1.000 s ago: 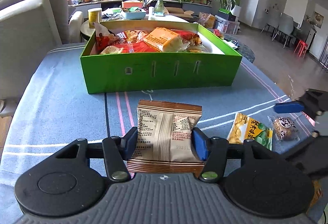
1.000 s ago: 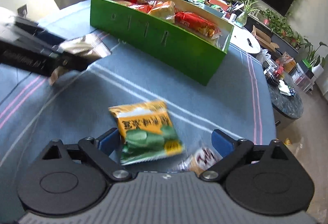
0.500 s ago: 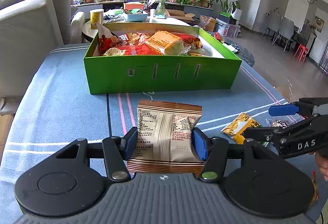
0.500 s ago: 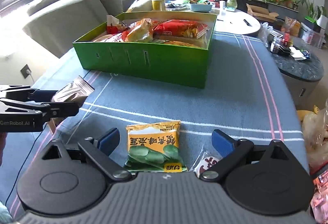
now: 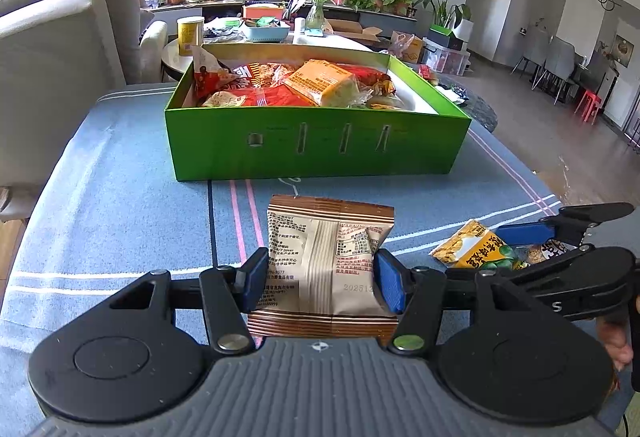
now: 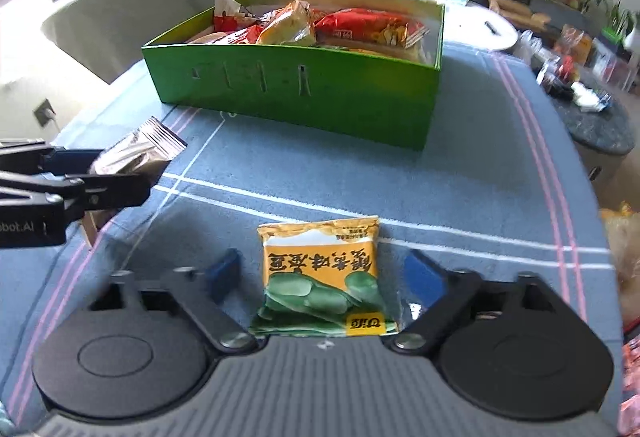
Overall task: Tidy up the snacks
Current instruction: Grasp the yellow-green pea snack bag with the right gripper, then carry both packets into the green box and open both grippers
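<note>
My left gripper is shut on a brown snack packet and holds it above the blue tablecloth; the packet also shows in the right wrist view. My right gripper is open around a yellow and green snack bag lying on the cloth; the bag also shows in the left wrist view. The fingers do not touch the bag. A green box full of snacks stands ahead in both views.
A small round-print snack lies beside the yellow bag, partly hidden by my right gripper. A sofa stands left of the table. A round side table with clutter is behind the box. The table's right edge is close.
My right gripper has moved in over the yellow bag, centred it and narrowed its jaws. My left gripper has lifted slightly with the brown packet.
</note>
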Demonstrator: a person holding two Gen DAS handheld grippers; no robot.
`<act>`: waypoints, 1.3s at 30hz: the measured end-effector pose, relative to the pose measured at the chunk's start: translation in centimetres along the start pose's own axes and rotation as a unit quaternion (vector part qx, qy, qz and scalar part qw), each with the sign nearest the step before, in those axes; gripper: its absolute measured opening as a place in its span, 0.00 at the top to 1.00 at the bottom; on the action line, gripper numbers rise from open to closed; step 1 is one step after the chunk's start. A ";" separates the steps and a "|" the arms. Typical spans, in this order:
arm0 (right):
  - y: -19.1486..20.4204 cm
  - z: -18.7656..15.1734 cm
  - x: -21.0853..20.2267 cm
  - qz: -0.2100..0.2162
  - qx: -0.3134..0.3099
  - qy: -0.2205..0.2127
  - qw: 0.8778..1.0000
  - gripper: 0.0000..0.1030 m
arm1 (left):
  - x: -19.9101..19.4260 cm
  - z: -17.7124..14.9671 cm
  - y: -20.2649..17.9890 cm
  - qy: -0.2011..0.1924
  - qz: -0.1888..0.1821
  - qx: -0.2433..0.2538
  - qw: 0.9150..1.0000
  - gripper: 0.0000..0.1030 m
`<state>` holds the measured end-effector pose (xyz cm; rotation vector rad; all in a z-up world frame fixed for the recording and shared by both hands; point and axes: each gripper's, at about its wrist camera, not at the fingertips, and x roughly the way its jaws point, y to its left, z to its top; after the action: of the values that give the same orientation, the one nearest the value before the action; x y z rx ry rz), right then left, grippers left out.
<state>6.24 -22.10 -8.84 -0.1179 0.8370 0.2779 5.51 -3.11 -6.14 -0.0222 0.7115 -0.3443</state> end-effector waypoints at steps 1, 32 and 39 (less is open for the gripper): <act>0.2 0.0 -0.2 -0.001 -0.003 -0.004 1.000 0.04 | 0.0 0.0 0.0 0.000 0.000 -0.001 1.000 0.48; 0.1 1.6 -7.4 0.074 0.121 -0.139 0.980 0.06 | -3.5 0.4 -0.8 -0.047 0.006 0.001 0.999 0.48; 0.2 2.2 -7.4 0.084 0.123 -0.147 0.978 0.06 | -3.6 0.6 -0.9 -0.049 0.008 0.001 0.999 0.48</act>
<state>3.02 -22.91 -1.86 0.2224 0.5808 0.3385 3.12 -2.87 -3.32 -0.0304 0.6141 -0.3261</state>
